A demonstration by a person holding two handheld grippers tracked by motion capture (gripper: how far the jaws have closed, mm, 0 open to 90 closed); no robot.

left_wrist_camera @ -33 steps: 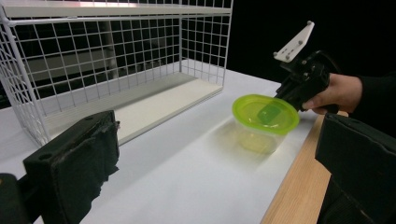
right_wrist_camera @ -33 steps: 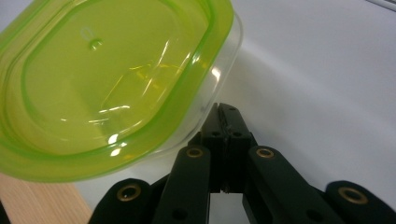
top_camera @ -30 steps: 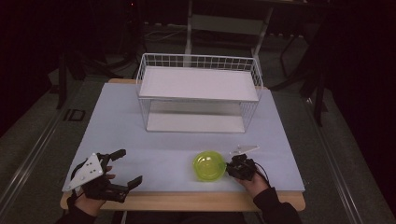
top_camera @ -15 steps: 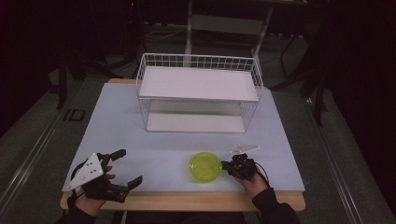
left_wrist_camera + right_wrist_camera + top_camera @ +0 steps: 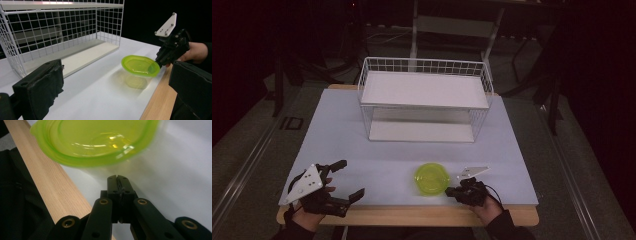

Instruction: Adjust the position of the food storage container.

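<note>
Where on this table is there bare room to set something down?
Free: the wide strip of table left of the wire rack, the stretch between the left gripper and the green bowl, and the rack's top shelf. Crowded: the front right edge, where the bowl and the right gripper sit close together.

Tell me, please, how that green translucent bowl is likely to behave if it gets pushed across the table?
The green bowl looks like thin translucent plastic and sits empty, so it is probably light and would slide easily on the smooth white tabletop. Its rim flares wider than its base, so a push high on the rim might tip it rather than move it.
</note>
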